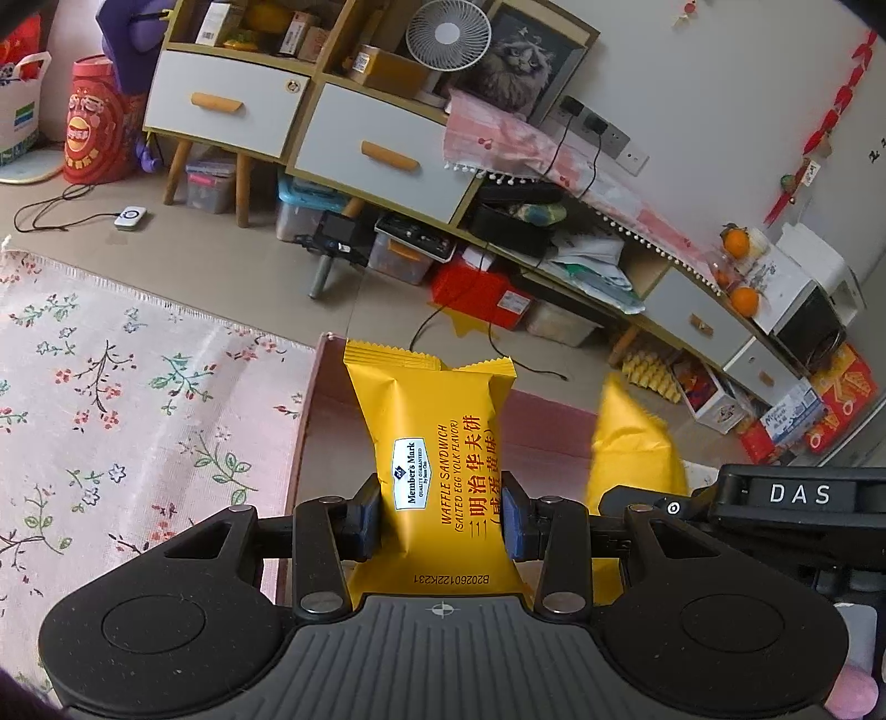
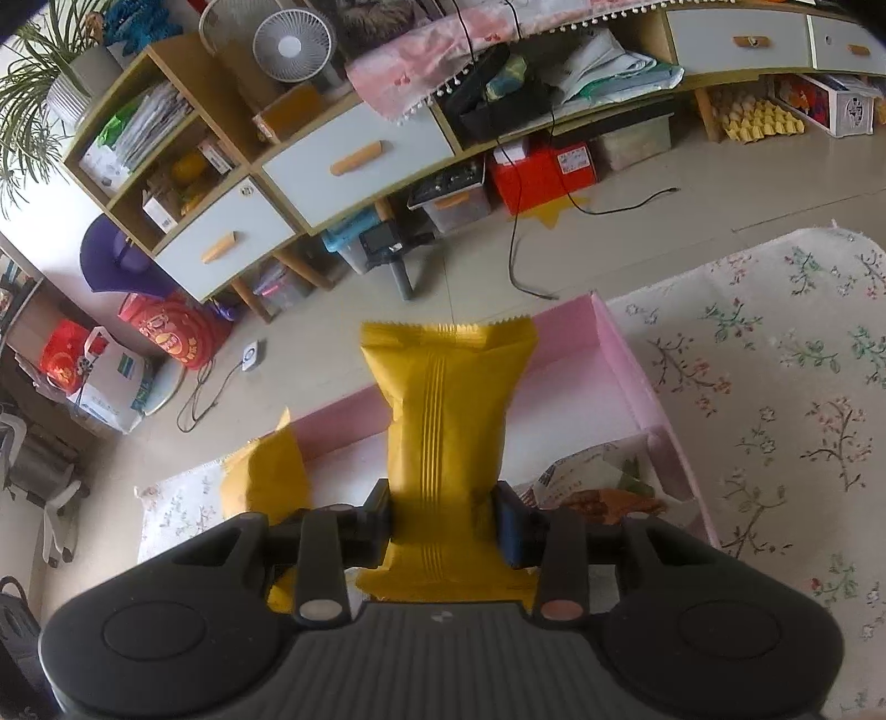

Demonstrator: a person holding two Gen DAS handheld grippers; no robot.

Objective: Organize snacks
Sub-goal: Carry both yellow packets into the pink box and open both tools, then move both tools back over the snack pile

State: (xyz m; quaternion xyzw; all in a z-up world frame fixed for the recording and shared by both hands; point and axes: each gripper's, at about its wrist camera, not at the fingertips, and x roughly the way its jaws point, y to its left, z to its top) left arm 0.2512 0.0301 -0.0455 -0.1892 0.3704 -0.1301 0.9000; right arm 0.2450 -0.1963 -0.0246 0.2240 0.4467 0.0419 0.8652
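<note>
My left gripper (image 1: 443,515) is shut on a yellow waffle sandwich packet (image 1: 437,426), printed side up, its far end pointing away from me. It hangs over the left end of a pink box (image 1: 302,443) on the floral rug. My right gripper (image 2: 443,520) is shut on a second yellow packet (image 2: 448,410), seam side up, over the same pink box (image 2: 626,360). Each view shows the other hand's packet beside it: the second packet (image 1: 631,443) on the right of the left wrist view, the first packet (image 2: 266,482) on the left of the right wrist view.
A brownish snack wrapper (image 2: 603,498) lies in the near right compartment of the box. A floral rug (image 2: 775,387) surrounds it. Beyond stand a low cabinet with drawers (image 1: 382,149), storage boxes under it, a fan (image 1: 448,33), and a loose black cable (image 2: 515,260) on the floor.
</note>
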